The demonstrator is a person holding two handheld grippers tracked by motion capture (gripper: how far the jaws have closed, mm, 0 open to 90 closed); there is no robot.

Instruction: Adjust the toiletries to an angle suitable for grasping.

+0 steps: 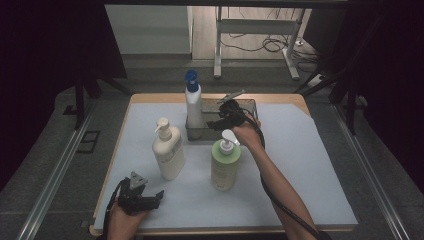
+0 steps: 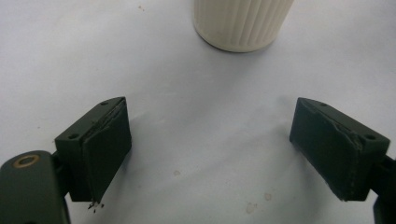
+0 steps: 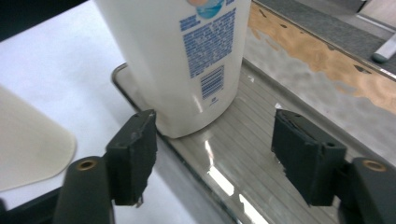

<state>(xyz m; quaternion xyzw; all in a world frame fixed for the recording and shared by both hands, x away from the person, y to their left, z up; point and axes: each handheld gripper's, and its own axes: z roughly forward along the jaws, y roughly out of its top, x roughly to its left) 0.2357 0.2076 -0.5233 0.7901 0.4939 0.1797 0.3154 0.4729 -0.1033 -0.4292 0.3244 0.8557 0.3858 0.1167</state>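
Observation:
A white bottle with a blue pump cap stands upright in the left end of a shallow metal tray at the back of the table. My right gripper hovers over the tray just right of that bottle. In the right gripper view its jaws stand open with bare tray floor between them, and the bottle rises just beyond the left jaw. My left gripper rests near the front left edge, open over the bare mat, with a ribbed cream bottle base ahead of it.
A cream pump bottle stands left of centre and a green pump bottle stands in front of the tray, close under my right forearm. The pale mat covers the wooden table. Dark curtains and a desk frame lie beyond.

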